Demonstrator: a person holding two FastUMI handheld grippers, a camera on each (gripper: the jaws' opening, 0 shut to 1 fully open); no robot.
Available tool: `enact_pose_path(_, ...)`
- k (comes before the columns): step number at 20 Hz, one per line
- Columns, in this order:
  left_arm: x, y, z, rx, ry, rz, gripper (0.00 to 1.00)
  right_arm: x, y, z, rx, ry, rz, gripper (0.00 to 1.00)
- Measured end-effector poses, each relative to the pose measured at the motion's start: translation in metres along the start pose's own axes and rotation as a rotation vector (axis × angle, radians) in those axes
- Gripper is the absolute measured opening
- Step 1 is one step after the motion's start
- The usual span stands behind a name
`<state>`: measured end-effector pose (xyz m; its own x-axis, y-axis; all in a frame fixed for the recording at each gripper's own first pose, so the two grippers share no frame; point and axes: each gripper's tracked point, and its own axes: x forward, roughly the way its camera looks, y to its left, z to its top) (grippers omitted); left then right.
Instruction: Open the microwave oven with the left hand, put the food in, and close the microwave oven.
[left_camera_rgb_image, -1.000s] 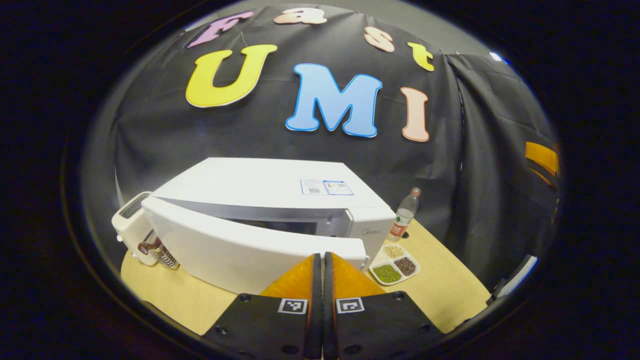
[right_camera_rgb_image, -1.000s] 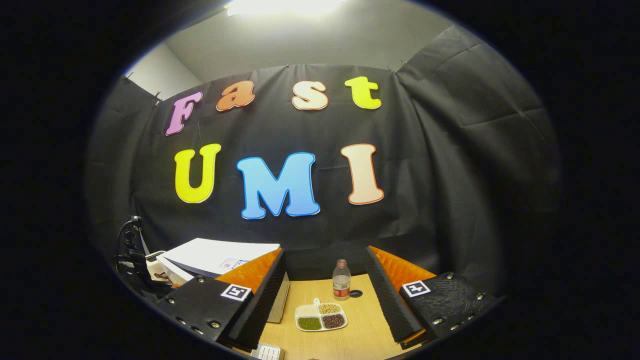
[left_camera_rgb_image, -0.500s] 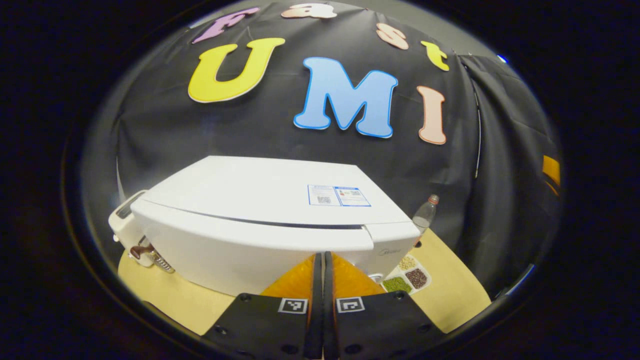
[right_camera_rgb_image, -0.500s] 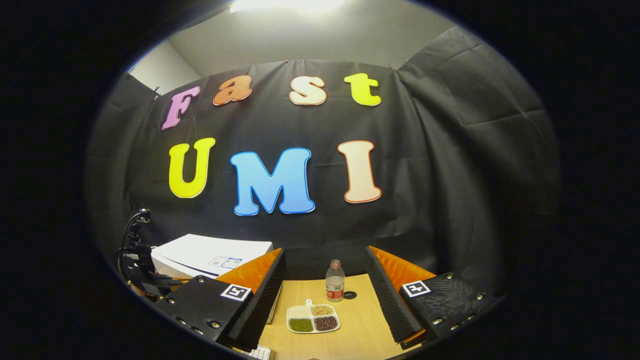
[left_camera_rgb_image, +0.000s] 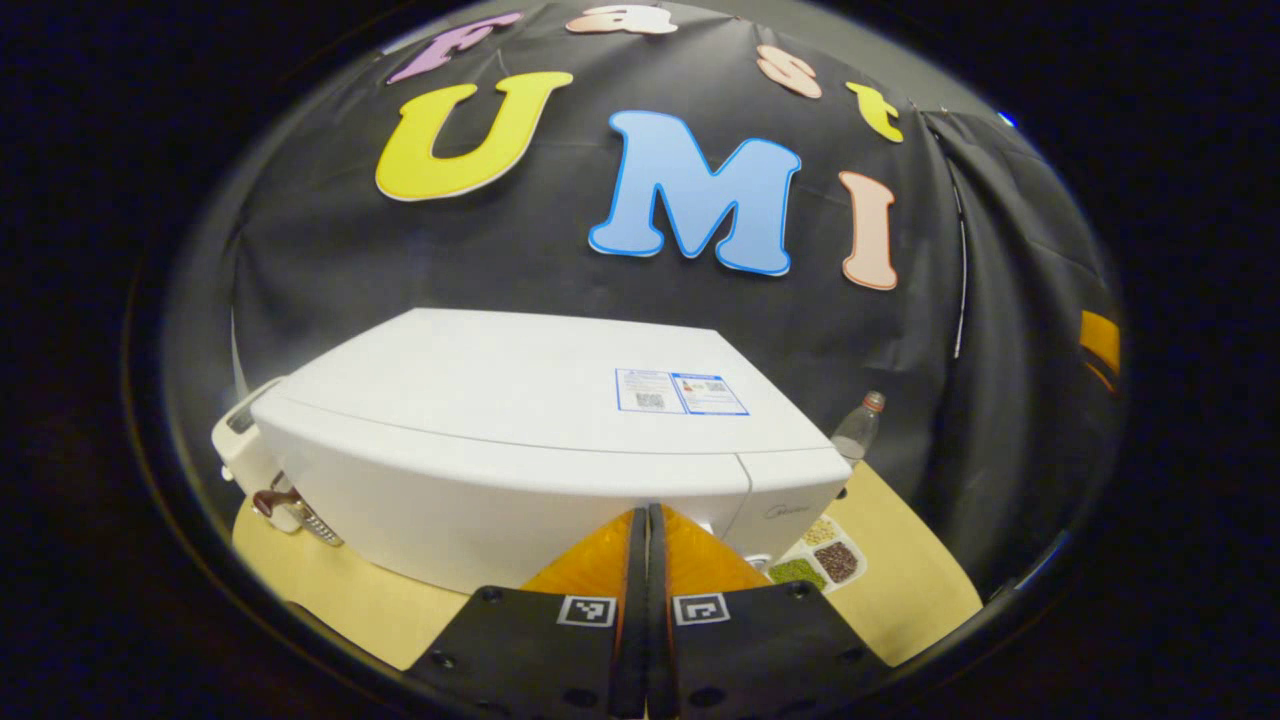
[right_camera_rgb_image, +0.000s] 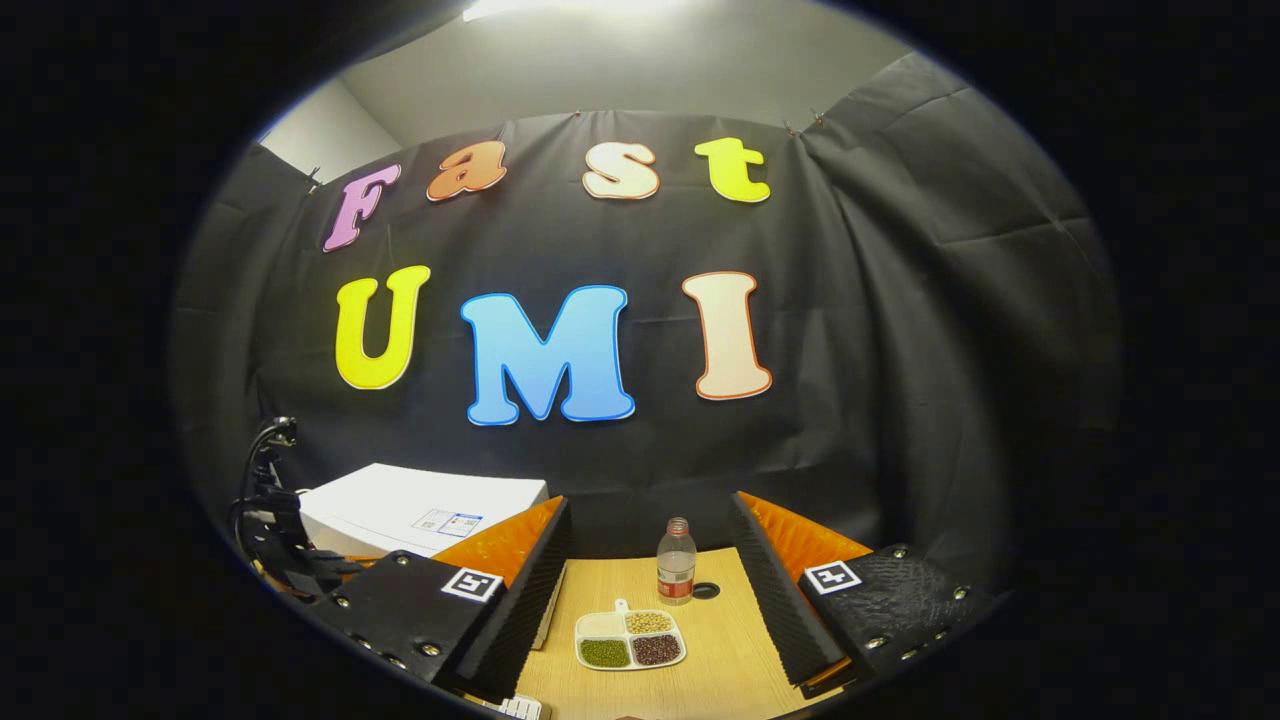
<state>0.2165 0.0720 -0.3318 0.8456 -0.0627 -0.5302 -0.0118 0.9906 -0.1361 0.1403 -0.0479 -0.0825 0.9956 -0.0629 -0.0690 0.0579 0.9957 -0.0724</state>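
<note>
The step in hand appears to be the closing of the microwave oven (left_camera_rgb_image: 520, 420): its door (left_camera_rgb_image: 480, 490) sits flush with the body, with only a thin seam showing along the top edge. The left hand-held gripper (left_camera_rgb_image: 645, 520), fingers pressed together with nothing between them, is set against the lower front of the door near its right end. To finish well, the push should go straight in along the door face, close to the latch side, until the seam is even all round; the oven should not be allowed to slide on the surface (left_camera_rgb_image: 330, 590). The oven is a white box with a plain top bearing a small label (left_camera_rgb_image: 680, 392), standing at the back-left of the surface against the black cloth. A divided tray of food (right_camera_rgb_image: 630, 642), holding green, dark and pale grains, lies on the surface just beside the oven's right front corner, with a plastic bottle (right_camera_rgb_image: 677, 562) behind it. Whether any food is already inside cannot be told. The right hand-held gripper (right_camera_rgb_image: 645, 590) is wide apart and empty, held above the tray.
</note>
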Motion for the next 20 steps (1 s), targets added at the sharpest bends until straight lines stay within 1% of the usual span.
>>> enact_pose_path(1, 0.002, 0.001, 0.004, 0.027, -0.010, -0.003, 0.07, 0.000, -0.001, 0.000, -0.003, 0.002, -0.002, 0.94)
enact_pose_path(3, 0.004, 0.001, 0.003, 0.049, -0.011, -0.002, 0.07, -0.002, -0.003, 0.000, 0.006, 0.006, -0.012, 0.94)
enact_pose_path(5, 0.003, 0.001, 0.003, 0.041, -0.010, -0.009, 0.07, -0.004, -0.004, -0.001, 0.004, 0.007, -0.023, 0.94)
enact_pose_path(6, 0.004, 0.001, 0.003, 0.039, -0.009, -0.014, 0.09, -0.005, -0.003, -0.001, 0.005, 0.009, -0.024, 0.94)
enact_pose_path(7, 0.003, 0.002, 0.004, 0.039, -0.010, -0.010, 0.07, -0.006, -0.001, -0.001, 0.005, 0.010, -0.022, 0.94)
enact_pose_path(8, -0.002, 0.004, 0.012, 0.048, -0.026, 0.004, 0.06, -0.008, 0.001, 0.000, 0.005, 0.010, -0.022, 0.94)
enact_pose_path(10, -0.020, 0.006, 0.039, 0.064, -0.088, 0.012, 0.07, -0.014, 0.008, 0.003, 0.002, 0.003, -0.016, 0.94)
enact_pose_path(11, -0.035, 0.006, 0.056, 0.080, -0.122, 0.016, 0.09, -0.017, 0.014, 0.007, 0.002, -0.003, -0.008, 0.94)
enact_pose_path(13, -0.072, 0.011, 0.092, 0.114, -0.200, 0.027, 0.07, -0.023, 0.029, 0.016, 0.000, -0.018, 0.013, 0.94)
enact_pose_path(15, -0.117, 0.020, 0.133, 0.136, -0.296, 0.051, 0.07, -0.029, 0.046, 0.030, 0.010, -0.038, 0.038, 0.94)
enact_pose_path(16, -0.142, 0.025, 0.153, 0.142, -0.350, 0.066, 0.08, -0.032, 0.054, 0.037, 0.019, -0.052, 0.049, 0.94)
enact_pose_path(17, -0.166, 0.029, 0.170, 0.146, -0.395, 0.078, 0.07, -0.037, 0.062, 0.045, 0.023, -0.061, 0.057, 0.94)
enact_pose_path(18, -0.187, 0.033, 0.183, 0.149, -0.427, 0.087, 0.09, -0.041, 0.070, 0.050, 0.025, -0.066, 0.062, 0.94)
enact_pose_path(19, -0.208, 0.037, 0.192, 0.151, -0.449, 0.090, 0.08, -0.046, 0.078, 0.055, 0.026, -0.070, 0.073, 0.94)
enact_pose_path(20, -0.227, 0.041, 0.198, 0.152, -0.465, 0.087, 0.26, -0.051, 0.087, 0.061, 0.026, -0.074, 0.081, 0.94)
